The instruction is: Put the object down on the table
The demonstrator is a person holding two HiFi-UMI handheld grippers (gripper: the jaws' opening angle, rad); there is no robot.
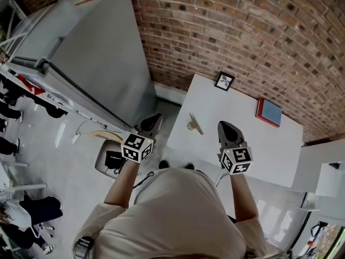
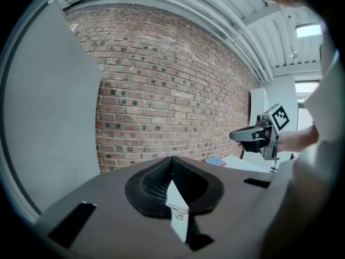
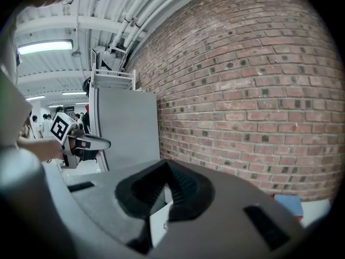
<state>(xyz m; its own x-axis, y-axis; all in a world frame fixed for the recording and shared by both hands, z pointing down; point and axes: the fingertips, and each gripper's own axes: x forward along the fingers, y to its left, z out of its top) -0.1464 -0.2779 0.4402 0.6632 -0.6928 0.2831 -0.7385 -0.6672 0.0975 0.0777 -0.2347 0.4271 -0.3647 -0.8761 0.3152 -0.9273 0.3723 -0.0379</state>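
A small beige object [image 1: 194, 124] lies on the white table [image 1: 253, 144], near its left edge, with nothing touching it. My left gripper [image 1: 154, 118] hangs just off that edge, left of the object. Its jaws [image 2: 171, 158] are shut tip to tip and hold nothing. My right gripper [image 1: 227, 127] hovers over the table to the right of the object, and its jaws [image 3: 167, 164] also meet with nothing between them. Each gripper shows in the other's view: the right gripper [image 2: 251, 136] in the left gripper view, the left gripper [image 3: 90, 142] in the right gripper view.
A red-and-blue book [image 1: 269, 112] lies at the table's right side and a small framed picture [image 1: 224, 80] at its far corner. A tall grey cabinet [image 1: 81, 53] stands to the left, and a brick wall [image 1: 242, 31] runs behind. A grey box [image 1: 110, 159] and cables lie on the floor by my left arm.
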